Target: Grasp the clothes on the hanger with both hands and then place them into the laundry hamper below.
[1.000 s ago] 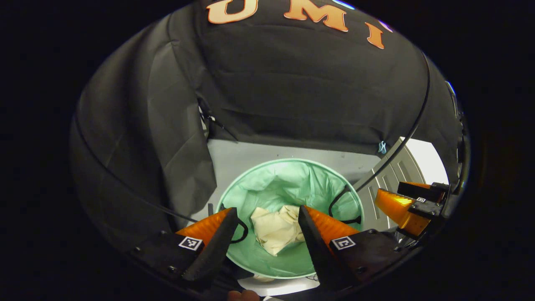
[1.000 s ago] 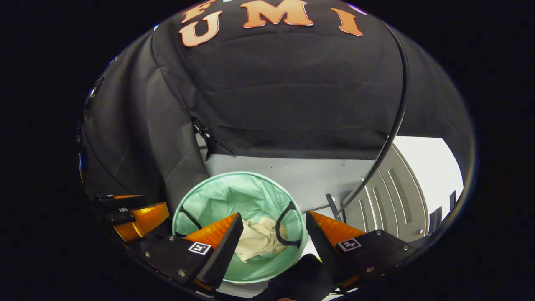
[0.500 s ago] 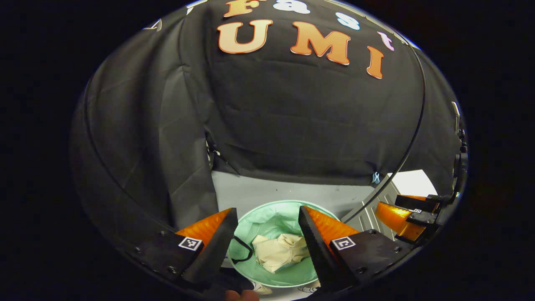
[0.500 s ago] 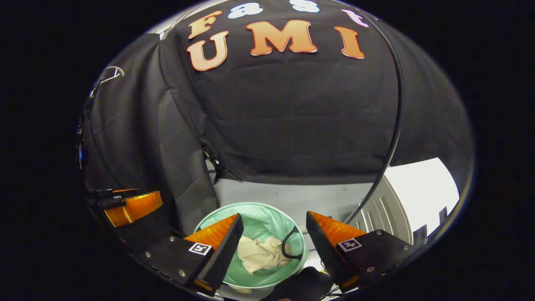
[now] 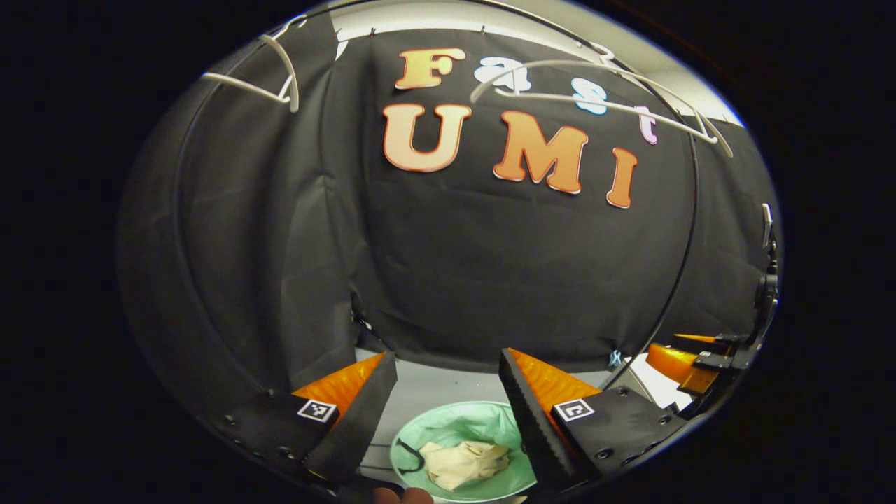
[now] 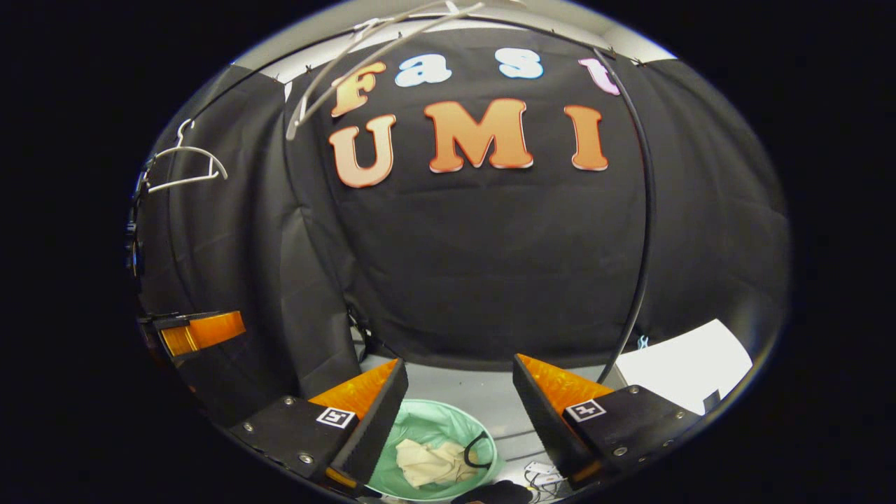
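Both tongs have risen since the earlier frames; the hamper has sunk toward the bottom of each view and bare hangers have come into sight at the top.

Left tongs (image 5: 448, 381): jaws wide, nothing between them; seen again at the left edge of the right gripper view (image 6: 203, 330), too little visible there to tell their gap.

Right tongs (image 6: 460, 388): jaws wide, holding nothing; seen at the right edge of the left gripper view (image 5: 689, 364).

Laundry hamper (image 5: 448, 423) (image 6: 420, 420): round, pale green lining, dark handle loops, standing on the grey floor (image 5: 434, 388) below both tongs, near the foot of the black cloth wall.

Clothes (image 5: 462, 462) (image 6: 423, 462): one cream garment, crumpled, lying inside the hamper, apart from both tongs.

Hangers: white, bare, one at upper left (image 5: 269, 73) (image 6: 185, 164), one across the top (image 5: 602, 91) (image 6: 371, 52).

Black cable (image 5: 689, 238) (image 6: 647, 231): curves down the right side of the wall.

White panel (image 6: 689, 364): on the floor at right.
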Demonstrator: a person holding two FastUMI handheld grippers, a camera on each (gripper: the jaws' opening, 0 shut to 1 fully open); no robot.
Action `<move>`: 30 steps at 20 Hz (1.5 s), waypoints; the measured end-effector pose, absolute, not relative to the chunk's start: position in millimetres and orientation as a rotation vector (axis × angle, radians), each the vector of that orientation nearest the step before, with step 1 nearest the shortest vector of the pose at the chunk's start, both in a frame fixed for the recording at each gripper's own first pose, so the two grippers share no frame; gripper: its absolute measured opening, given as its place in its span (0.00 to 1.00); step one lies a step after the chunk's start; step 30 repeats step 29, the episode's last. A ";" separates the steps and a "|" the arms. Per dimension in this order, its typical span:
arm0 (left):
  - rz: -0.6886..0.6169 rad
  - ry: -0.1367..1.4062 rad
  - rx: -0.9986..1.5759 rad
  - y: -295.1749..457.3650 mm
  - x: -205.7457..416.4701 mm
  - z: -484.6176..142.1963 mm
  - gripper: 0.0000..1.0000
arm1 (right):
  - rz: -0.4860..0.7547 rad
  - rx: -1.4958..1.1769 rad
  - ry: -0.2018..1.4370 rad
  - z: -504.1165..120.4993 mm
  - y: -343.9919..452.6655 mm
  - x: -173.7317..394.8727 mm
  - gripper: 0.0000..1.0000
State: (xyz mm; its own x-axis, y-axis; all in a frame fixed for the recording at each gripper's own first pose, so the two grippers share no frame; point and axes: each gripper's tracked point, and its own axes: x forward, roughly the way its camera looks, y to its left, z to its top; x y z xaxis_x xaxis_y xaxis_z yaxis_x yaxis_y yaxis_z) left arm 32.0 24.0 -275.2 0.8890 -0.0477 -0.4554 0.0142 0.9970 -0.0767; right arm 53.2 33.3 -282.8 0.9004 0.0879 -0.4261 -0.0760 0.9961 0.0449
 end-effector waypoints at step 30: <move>0.018 0.052 -0.088 53.1 -5.0 -95.6 0.94 | 0.064 -0.013 0.105 -107.1 -19.2 21.7 0.93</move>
